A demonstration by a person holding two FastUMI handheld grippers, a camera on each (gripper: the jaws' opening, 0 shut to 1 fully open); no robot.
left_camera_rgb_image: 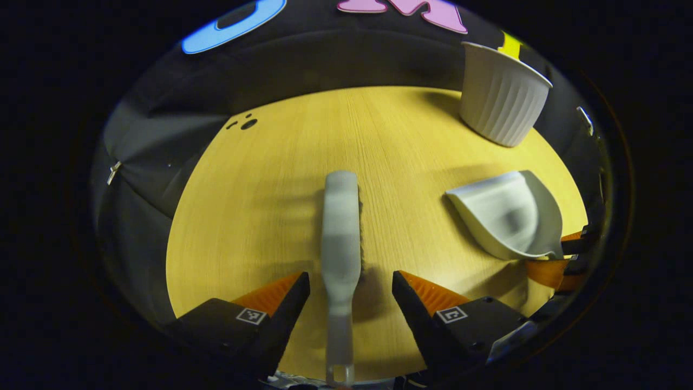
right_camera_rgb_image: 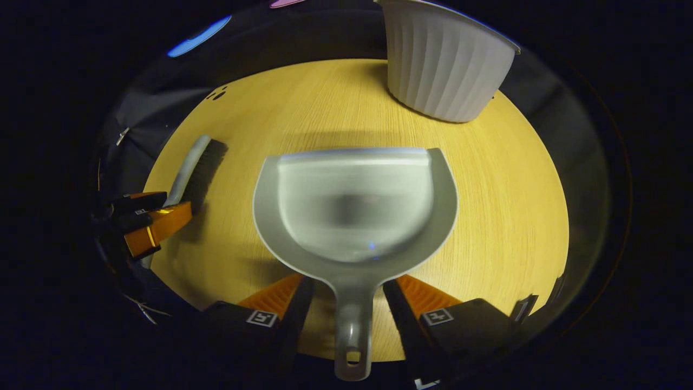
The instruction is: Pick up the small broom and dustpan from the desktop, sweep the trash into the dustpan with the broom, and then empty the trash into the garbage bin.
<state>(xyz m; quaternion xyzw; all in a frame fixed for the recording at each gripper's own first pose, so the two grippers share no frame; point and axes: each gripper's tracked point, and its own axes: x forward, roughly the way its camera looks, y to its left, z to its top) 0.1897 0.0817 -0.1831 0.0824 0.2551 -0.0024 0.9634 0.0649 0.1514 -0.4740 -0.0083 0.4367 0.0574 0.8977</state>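
here, in the left gripper view, the left gripper point(left_camera_rgb_image: 351, 286) has its jaws spread, one finger on each side of the small broom point(left_camera_rgb_image: 341, 233). the broom lies on the yellow wooden desktop point(left_camera_rgb_image: 270, 184), its handle running from 6 o'clock up to the middle, with clear gaps between handle and fingers, so nothing is pinched. its dark bristles peek out along the right edge. the dustpan point(left_camera_rgb_image: 506, 216) sits at 3 o'clock, and the right gripper point(left_camera_rgb_image: 566, 260) is at its near end, at about 4 o'clock. the white ribbed garbage bin point(left_camera_rgb_image: 501, 100) stands at 1 o'clock on the desktop's far edge. a few small dark bits of trash point(left_camera_rgb_image: 246, 122) lie at 10 o'clock near the far rim.

in the right gripper view, the right gripper point(right_camera_rgb_image: 345, 292) has its jaws spread around the dustpan point(right_camera_rgb_image: 354, 206) handle, which runs down to 6 o'clock; whether the fingers touch it i cannot tell. the pan's scoop faces the garbage bin point(right_camera_rgb_image: 444, 65) at 12 to 1 o'clock. the small broom point(right_camera_rgb_image: 197, 165) lies at 9 o'clock with the left gripper point(right_camera_rgb_image: 149, 222) at its near end. the trash point(right_camera_rgb_image: 217, 95) sits at 11 o'clock.
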